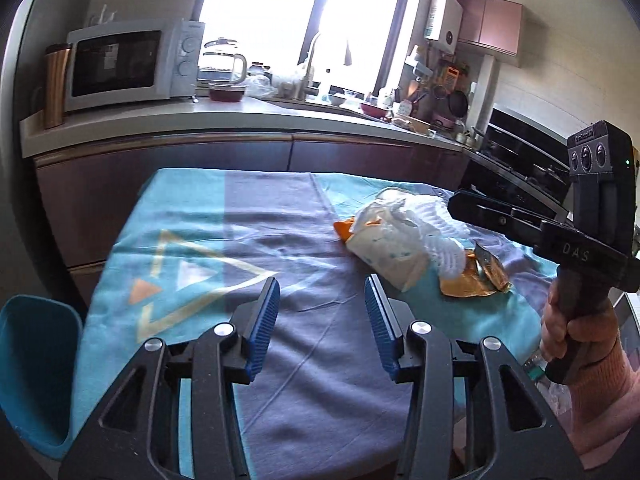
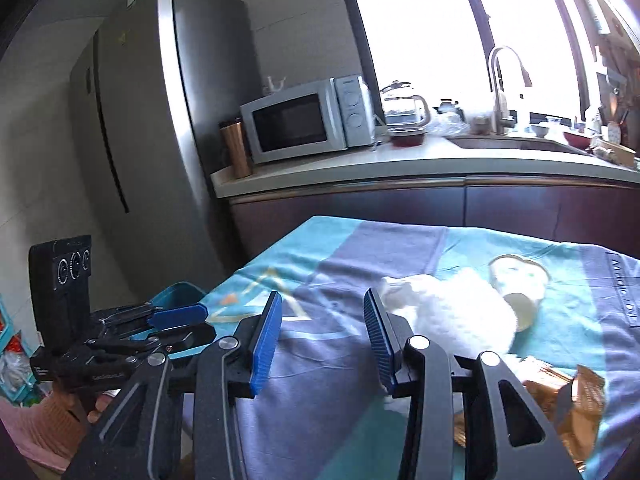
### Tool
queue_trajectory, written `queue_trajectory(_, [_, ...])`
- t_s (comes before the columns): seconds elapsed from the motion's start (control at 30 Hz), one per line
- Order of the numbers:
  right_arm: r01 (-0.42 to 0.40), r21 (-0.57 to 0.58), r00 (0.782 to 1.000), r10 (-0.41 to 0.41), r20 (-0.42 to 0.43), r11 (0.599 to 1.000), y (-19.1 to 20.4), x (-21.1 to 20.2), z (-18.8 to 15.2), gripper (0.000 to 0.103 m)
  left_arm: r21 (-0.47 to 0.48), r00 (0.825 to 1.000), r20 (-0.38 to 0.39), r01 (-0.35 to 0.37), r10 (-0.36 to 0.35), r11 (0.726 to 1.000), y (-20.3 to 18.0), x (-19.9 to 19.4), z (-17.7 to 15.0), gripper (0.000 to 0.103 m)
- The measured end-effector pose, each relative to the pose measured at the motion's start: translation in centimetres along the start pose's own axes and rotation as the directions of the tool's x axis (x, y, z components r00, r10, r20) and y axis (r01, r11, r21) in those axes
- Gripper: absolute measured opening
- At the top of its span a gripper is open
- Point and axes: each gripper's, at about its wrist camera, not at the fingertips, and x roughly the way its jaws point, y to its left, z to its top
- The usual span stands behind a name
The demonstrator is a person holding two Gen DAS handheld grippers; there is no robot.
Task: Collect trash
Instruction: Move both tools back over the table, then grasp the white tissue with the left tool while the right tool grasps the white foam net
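A heap of trash lies on the teal and grey tablecloth (image 1: 200, 216): a crumpled white bag (image 1: 384, 240), white ribbed plastic (image 1: 444, 244), an orange scrap (image 1: 343, 229) and a gold foil wrapper (image 1: 480, 276). My left gripper (image 1: 322, 292) is open over bare cloth, left of and nearer than the heap, with nothing between its blue pads. In the right wrist view my right gripper (image 2: 323, 300) is also open and holds nothing. Just past its right finger lie the white trash (image 2: 452, 312), a squashed paper cup (image 2: 516, 284) and the gold wrapper (image 2: 576, 396). A hand (image 1: 568, 320) holds the right tool.
A teal chair (image 1: 36, 360) stands at the table's left edge. Behind the table runs a counter (image 1: 240, 120) with a microwave (image 1: 128, 64), a kettle (image 1: 222, 60) and a sink tap (image 2: 504, 80). A tall fridge (image 2: 160, 120) stands at far left, an oven (image 1: 520, 152) at right.
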Motion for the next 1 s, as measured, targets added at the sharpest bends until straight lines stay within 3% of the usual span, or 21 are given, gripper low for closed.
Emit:
queue_trajectory(0.27, [0.138, 0.018, 0.99, -0.138, -0.028, 0.99, -4.7, 0.8, -0.7, 0.046, 0.038, 0.995, -0.05, 0.088, -0.086, 0.995, -4.0, 4.4, 0.8, 0.044])
queue_trajectory(0.67, [0.19, -0.025, 0.979, -0.191, -0.073, 0.981, -6.0, 2.3, -2.1, 0.045, 0.041, 0.986, -0.102, 0.14, -0.136, 0.989, -6.3, 8.8, 2.6, 0.043])
queue_trajectory(0.9, [0.147, 0.025, 0.987, -0.145, -0.063, 0.989, -7.3, 1.3, -2.0, 0.014, 0.033, 0.979, -0.133, 0.157, -0.152, 0.987, -6.8, 11.3, 3.7, 0.043])
queue_trajectory(1.0, [0.129, 0.058, 0.991, -0.126, -0.051, 0.99, -8.0, 0.7, -1.9, 0.008, 0.03, 0.976, -0.155, 0.16, -0.153, 0.987, -7.0, 12.5, 4.1, 0.044])
